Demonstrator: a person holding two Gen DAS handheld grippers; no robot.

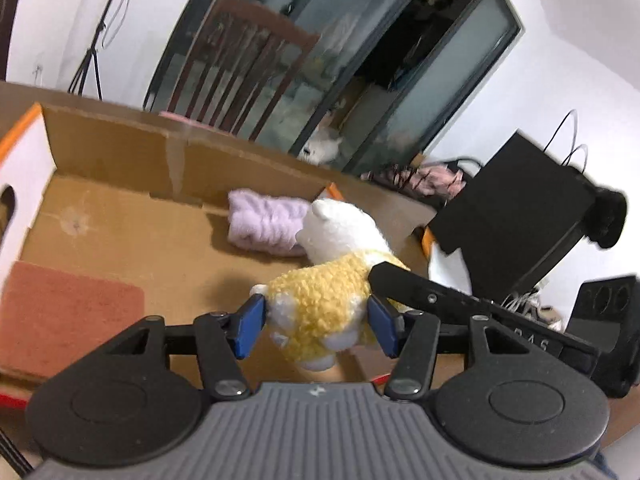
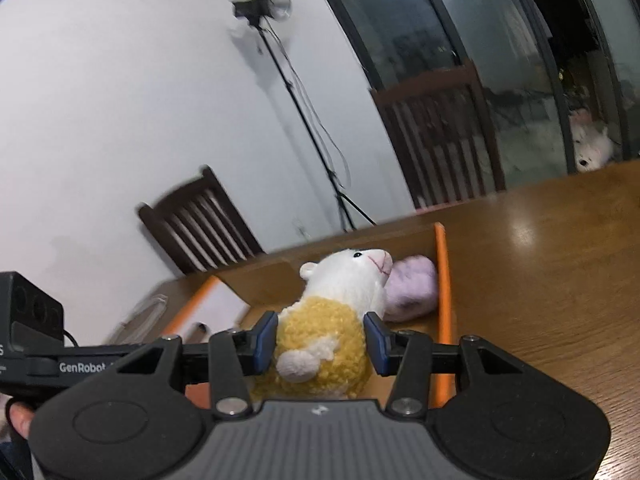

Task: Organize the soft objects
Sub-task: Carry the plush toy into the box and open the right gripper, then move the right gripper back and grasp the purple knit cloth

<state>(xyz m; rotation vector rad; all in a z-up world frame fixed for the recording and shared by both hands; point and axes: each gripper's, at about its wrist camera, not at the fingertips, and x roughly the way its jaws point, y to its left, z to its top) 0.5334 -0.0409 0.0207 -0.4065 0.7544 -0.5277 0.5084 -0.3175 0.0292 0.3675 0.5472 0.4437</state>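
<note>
A plush alpaca with a yellow woolly body and white head hangs over an open cardboard box. My left gripper has its blue pads pressed on the body's two sides. My right gripper is shut on the same plush alpaca around its yellow middle. The right gripper's black body reaches in from the right in the left wrist view. Inside the box lie a folded lilac towel at the far right corner and a reddish-brown cloth at the near left. The lilac towel sits just behind the plush's head.
The box, with its orange rim, stands on a wooden table. Dark wooden chairs stand beyond it, with a tripod by the wall. A black bag sits right of the box. A white plush lies behind the glass door.
</note>
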